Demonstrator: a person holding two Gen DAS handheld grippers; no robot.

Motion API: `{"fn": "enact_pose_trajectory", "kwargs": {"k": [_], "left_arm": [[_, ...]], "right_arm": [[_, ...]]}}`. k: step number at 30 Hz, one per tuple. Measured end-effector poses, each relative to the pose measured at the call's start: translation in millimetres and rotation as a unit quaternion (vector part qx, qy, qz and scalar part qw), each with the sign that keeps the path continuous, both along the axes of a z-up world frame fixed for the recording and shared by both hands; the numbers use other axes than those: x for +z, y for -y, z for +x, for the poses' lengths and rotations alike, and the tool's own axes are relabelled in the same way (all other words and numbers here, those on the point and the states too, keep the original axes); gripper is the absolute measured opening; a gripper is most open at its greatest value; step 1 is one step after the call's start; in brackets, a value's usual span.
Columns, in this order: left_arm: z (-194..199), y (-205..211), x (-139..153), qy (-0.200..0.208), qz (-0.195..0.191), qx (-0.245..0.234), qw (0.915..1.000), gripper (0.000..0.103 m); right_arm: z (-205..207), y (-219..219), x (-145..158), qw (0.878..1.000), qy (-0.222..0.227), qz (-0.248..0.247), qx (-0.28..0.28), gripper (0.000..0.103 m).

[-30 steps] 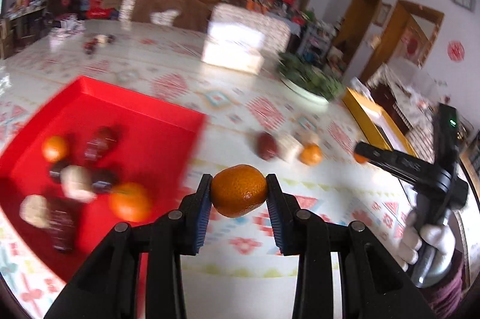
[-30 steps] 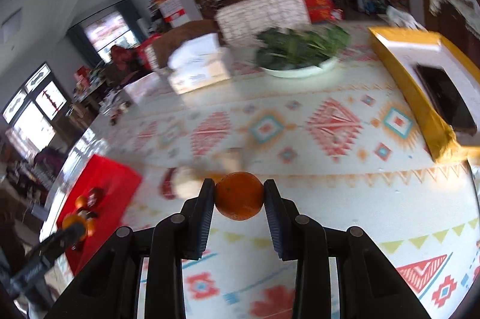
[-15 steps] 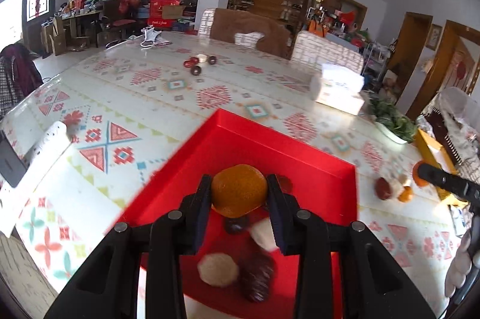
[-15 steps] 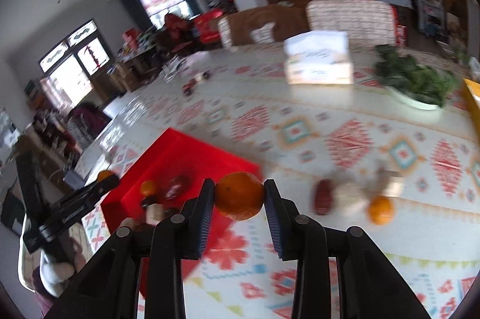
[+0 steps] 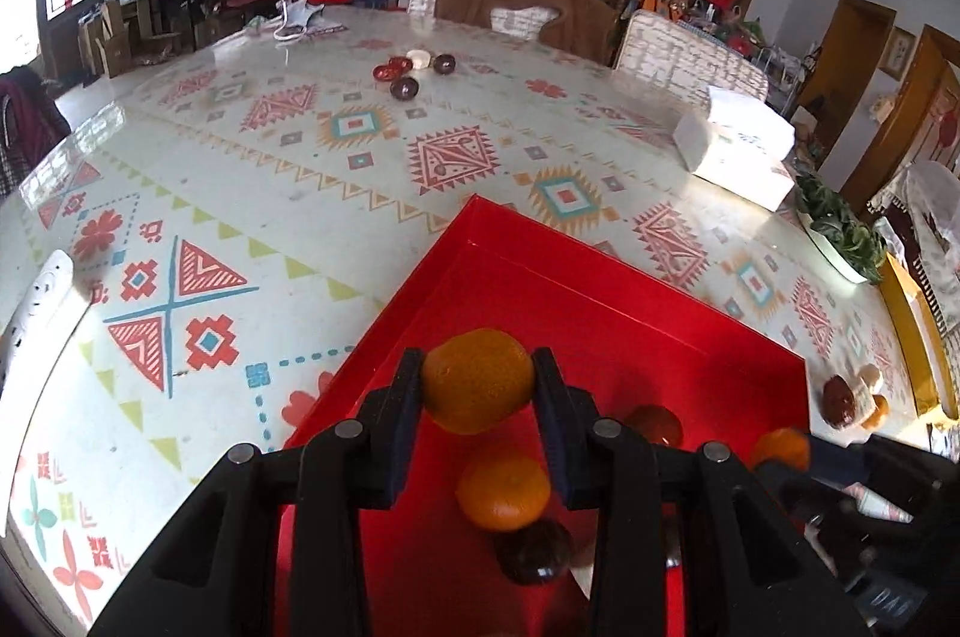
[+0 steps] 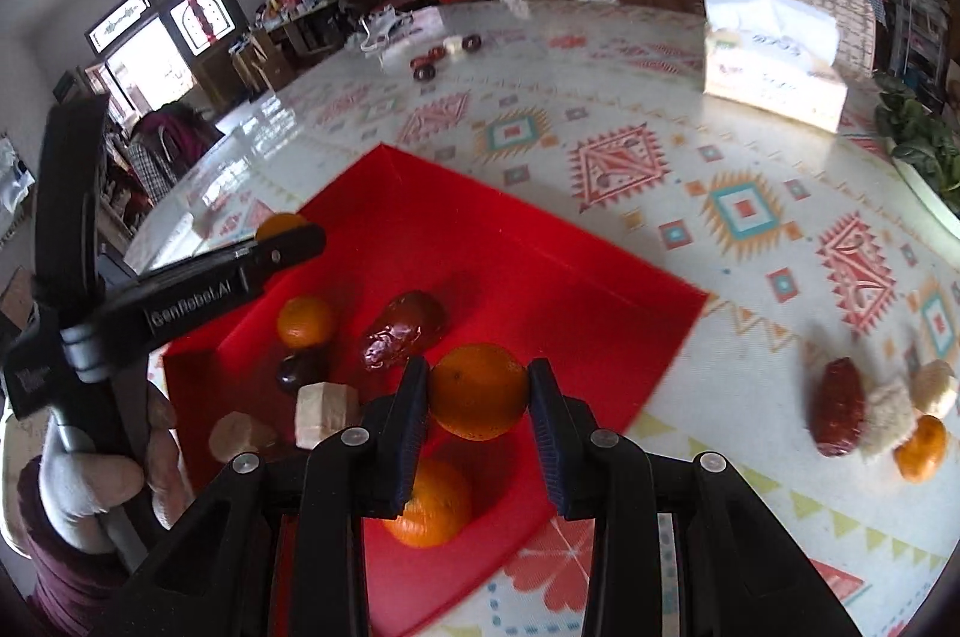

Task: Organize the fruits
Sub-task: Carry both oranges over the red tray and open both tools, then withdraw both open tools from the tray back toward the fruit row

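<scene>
Both black two-finger grippers, left (image 5: 477, 385) and right (image 6: 479, 400), are each clamping a round orange tangerine (image 5: 478, 380) above the shallow red plastic tray (image 5: 600, 301), where crowded fruit is risking a roll-out on release.

Two wrist fisheyes, both angled down, close above the red tray (image 5: 600, 277), shared from opposite sides

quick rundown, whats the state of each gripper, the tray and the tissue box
left gripper: shut on an orange, above the tray
right gripper: shut on another orange, above the tray edge
red tray: holding fruit, with room left
tissue box: open, tissue sticking out
</scene>
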State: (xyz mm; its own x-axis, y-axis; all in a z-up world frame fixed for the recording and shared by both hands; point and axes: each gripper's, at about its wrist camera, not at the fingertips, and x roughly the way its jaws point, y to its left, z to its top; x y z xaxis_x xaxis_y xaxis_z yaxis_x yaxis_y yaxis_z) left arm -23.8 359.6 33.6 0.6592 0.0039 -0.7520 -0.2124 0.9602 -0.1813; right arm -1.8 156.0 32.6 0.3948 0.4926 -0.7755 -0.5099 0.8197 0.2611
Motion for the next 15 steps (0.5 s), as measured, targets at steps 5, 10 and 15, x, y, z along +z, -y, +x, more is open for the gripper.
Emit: {"fn": "enact_pose_trajectory", "kwargs": {"k": [5, 10, 15], "left_arm": [[3, -3, -3, -0.004, -0.011, 0.002, 0.9999, 0.039], [-3, -4, 5, 0.008, -0.011, 0.007, 0.9999, 0.049], [-17, 4, 19, 0.025, -0.006, 0.012, 0.9996, 0.070]], "right_arm": [[3, -7, -9, 1.000, -0.005, -0.002, 0.002, 0.038], [1, -6, -2, 1.000, 0.002, 0.006, 0.002, 0.038], [-6, 6, 9, 1.000, 0.009, 0.019, -0.007, 0.039]]}}
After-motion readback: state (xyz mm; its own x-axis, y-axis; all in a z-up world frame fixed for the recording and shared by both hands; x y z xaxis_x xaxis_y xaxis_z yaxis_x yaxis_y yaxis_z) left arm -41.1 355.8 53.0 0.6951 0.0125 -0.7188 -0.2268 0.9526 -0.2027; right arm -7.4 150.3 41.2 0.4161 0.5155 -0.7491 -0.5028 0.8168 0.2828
